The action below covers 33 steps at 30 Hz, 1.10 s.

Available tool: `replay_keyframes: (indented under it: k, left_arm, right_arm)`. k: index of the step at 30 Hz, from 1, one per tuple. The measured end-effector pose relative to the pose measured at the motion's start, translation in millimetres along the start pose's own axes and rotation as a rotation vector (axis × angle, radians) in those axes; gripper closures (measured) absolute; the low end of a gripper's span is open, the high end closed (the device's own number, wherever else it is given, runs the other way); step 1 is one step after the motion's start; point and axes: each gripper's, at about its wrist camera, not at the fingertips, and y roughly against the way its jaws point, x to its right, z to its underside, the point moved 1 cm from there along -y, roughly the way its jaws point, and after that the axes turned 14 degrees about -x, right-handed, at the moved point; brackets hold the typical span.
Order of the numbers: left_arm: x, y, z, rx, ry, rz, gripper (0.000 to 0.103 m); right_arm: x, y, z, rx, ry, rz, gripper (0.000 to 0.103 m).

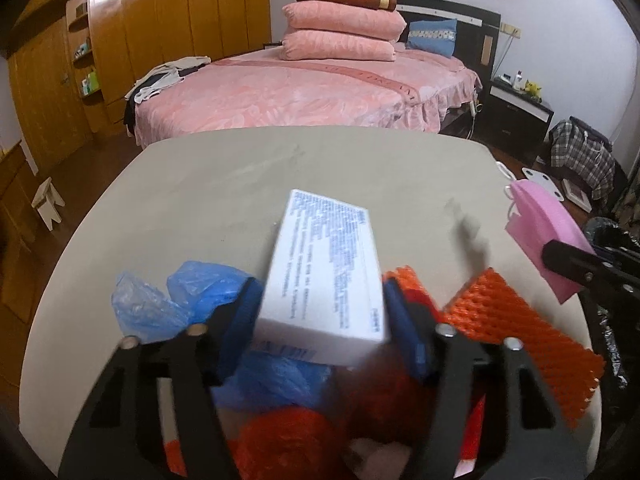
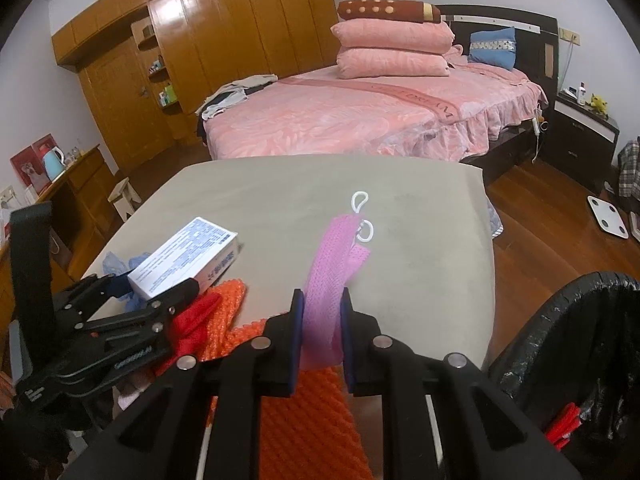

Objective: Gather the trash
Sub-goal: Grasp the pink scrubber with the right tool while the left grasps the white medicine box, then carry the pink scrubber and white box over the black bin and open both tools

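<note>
Both grippers hold trash lifted off the table, ready to carry it to the bin.

Left gripper [image 1: 324, 300] has its blue pads closed wide on the two sides of a white printed box [image 1: 326, 276], held above the near edge of the grey table [image 1: 224, 168]. Right gripper [image 2: 322, 320] is nearly closed, pinching a pink face mask [image 2: 330, 280] whose white ear loops dangle forward over the table's right side. Left behind near the table's front edge are orange foam netting [image 1: 516, 328], a red mesh wad [image 1: 280, 436] and crumpled blue plastic [image 1: 160, 300]. A black-lined trash bin [image 2: 568, 344] stands on the floor just off the table's near right corner (something red already lies inside). By my reading, pickup is done; the next move calls for swinging each piece over the bin's mouth and letting go, mask first since it is nearer.
</note>
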Motion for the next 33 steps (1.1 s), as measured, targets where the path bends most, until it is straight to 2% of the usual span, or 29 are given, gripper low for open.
replay_keyframes:
  k: [5, 17, 25, 33]
  left_arm:
    - [-5, 9, 0, 0.03, 0.016, 0.015, 0.044]
    - [2, 61, 2, 0.116, 0.031, 0.069, 0.044]
    - [17, 93, -2, 0.165, 0.024, 0.108, 0.044]
    - [59, 127, -3, 0.222, -0.031, 0.158, 0.044]
  right_arm:
    - [2, 1, 0, 0.004, 0.0, -0.002, 0.086]
    - [-1, 26, -5, 0.055, 0.007, -0.019, 0.086]
    - [5, 63, -4, 0.113, 0.006, -0.012, 0.086]
    - [19, 113, 12, 0.182, -0.007, 0.018, 0.086]
